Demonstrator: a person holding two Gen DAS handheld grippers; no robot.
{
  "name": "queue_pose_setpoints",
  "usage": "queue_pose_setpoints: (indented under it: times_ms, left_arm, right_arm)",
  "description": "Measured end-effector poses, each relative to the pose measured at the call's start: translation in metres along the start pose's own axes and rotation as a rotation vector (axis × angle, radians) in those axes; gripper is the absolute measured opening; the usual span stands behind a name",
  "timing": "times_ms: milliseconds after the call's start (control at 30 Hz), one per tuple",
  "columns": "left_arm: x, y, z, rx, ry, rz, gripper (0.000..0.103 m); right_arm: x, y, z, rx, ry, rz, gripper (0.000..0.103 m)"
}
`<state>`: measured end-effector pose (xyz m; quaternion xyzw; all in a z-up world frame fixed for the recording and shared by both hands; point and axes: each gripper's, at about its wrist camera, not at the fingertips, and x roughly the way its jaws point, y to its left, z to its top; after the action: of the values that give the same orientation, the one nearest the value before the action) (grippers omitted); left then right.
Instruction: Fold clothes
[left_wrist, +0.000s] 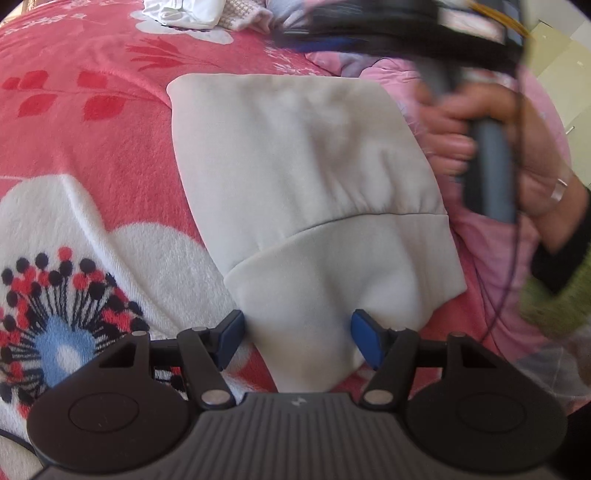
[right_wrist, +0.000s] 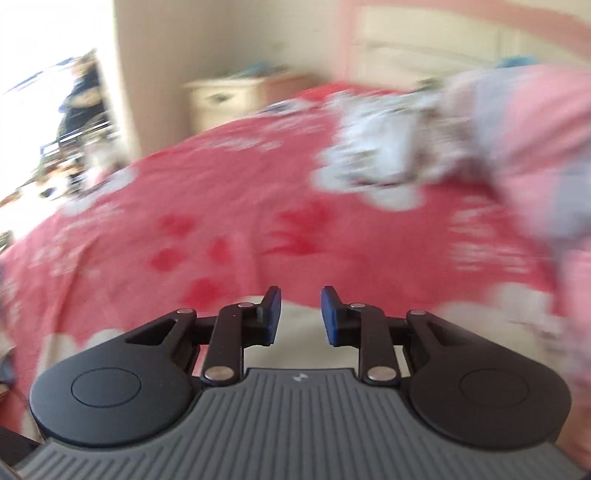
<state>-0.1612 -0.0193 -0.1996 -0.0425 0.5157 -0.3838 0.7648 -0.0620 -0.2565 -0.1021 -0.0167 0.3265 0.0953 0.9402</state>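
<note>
On the bed: a red-pink fleece blanket (left_wrist: 92, 147) with white flowers covers the bed, and the clothes lie on top of it.
Garment: a pale grey folded garment (left_wrist: 303, 177) lies flat on the blanket, straight ahead of my left jaws, with a stitched hem band across its near part.
Garment edges: its far edge is a smooth fold; its near end narrows toward me and runs down between my left pads.
Left gripper (left_wrist: 298, 341): my jaws stand wide apart, one blue pad on each side of the garment's near end; I am clamped on nothing, and I cannot tell whether the pads touch the cloth.
Right hand (left_wrist: 491, 155): seen from my left camera, it grips the grey handle of my other tool just beside the garment's right edge, blurred.
Right gripper (right_wrist: 300, 314): my jaws are apart with a clear gap and nothing between them; a strip of pale cloth shows just below the pads.
Right view: heavily blurred; the blanket fills the middle, and a heap of white and pink clothes (right_wrist: 388, 147) lies on it at the far right.
Far pile: from my left camera, the same sort of white crumpled laundry (left_wrist: 184, 13) sits at the blanket's far edge, well apart from the grey garment.
Room: a cream bedside cabinet (right_wrist: 229, 99) stands past the bed against the wall.
</note>
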Motion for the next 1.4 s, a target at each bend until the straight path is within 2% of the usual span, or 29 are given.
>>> queue_pose_setpoints:
  times_ms: [67,100,133,200,233,300,367,400,533,600,700,767,867,933,1000,1033,1133,1200,1300,1400]
  left_arm:
    - [0.002,-0.002,0.001,0.009,0.001,0.000,0.065]
    - [0.004,-0.003,0.001,0.013,0.000,-0.003,0.065]
    - [0.006,-0.004,0.002,0.017,-0.003,-0.006,0.065]
    - [0.007,-0.006,0.003,0.017,0.000,-0.009,0.065]
    - [0.007,-0.007,0.004,0.012,0.008,-0.004,0.065]
    - [0.007,-0.007,0.004,0.000,0.018,0.001,0.065]
    - [0.007,-0.006,0.005,-0.005,0.016,0.003,0.065]
    - [0.007,-0.005,0.005,-0.009,0.015,0.005,0.065]
    - [0.003,-0.010,0.004,0.004,0.003,-0.004,0.064]
    - [0.001,-0.008,0.007,0.001,0.024,-0.010,0.064]
    - [-0.011,0.004,0.011,-0.043,0.010,-0.045,0.063]
    - [-0.022,0.009,0.015,-0.042,-0.030,-0.056,0.063]
    - [-0.030,0.014,0.024,-0.027,-0.081,-0.065,0.063]
    - [-0.020,0.012,0.032,-0.022,-0.076,-0.032,0.063]
    - [-0.001,0.011,0.037,-0.018,-0.031,-0.013,0.067]
    - [0.006,0.012,0.037,-0.026,-0.011,-0.015,0.067]
    - [0.003,0.011,0.036,-0.026,-0.011,-0.012,0.066]
    - [-0.013,0.010,0.037,-0.011,-0.045,0.001,0.062]
    - [-0.031,0.010,0.039,0.017,-0.103,0.026,0.061]
    - [-0.014,0.012,0.039,0.006,-0.026,0.027,0.062]
  right_arm:
    - [-0.004,-0.029,-0.006,0.037,0.003,-0.130,0.023]
    - [0.007,-0.046,-0.015,0.055,0.030,-0.176,0.024]
    - [0.019,-0.063,-0.024,0.073,0.059,-0.220,0.020]
    - [0.047,-0.090,-0.048,0.130,0.096,-0.188,0.018]
    - [0.047,-0.091,-0.048,0.126,0.085,-0.182,0.018]
    - [0.031,-0.083,-0.035,0.098,0.061,-0.181,0.019]
    - [0.007,-0.088,-0.025,0.161,0.013,-0.151,0.019]
    - [0.003,-0.093,-0.025,0.190,0.004,-0.163,0.019]
    - [0.040,-0.119,-0.056,0.179,0.120,-0.230,0.019]
    - [0.043,-0.139,-0.055,0.302,0.110,-0.187,0.019]
    - [-0.008,-0.136,-0.038,0.295,0.028,-0.208,0.020]
    - [-0.044,-0.130,-0.036,0.291,0.010,-0.157,0.020]
    - [-0.063,-0.112,-0.053,0.219,0.090,-0.095,0.020]
    - [-0.075,-0.099,-0.064,0.170,0.144,-0.055,0.020]
    - [-0.052,-0.095,-0.084,0.161,0.238,-0.029,0.019]
    - [-0.036,-0.092,-0.099,0.130,0.277,-0.049,0.019]
    - [-0.026,-0.088,-0.110,0.117,0.280,-0.073,0.019]
    - [-0.040,-0.083,-0.096,0.134,0.279,-0.082,0.020]
    - [-0.074,-0.073,-0.087,0.185,0.269,0.011,0.021]
    - [-0.074,-0.055,-0.103,0.166,0.323,0.074,0.021]
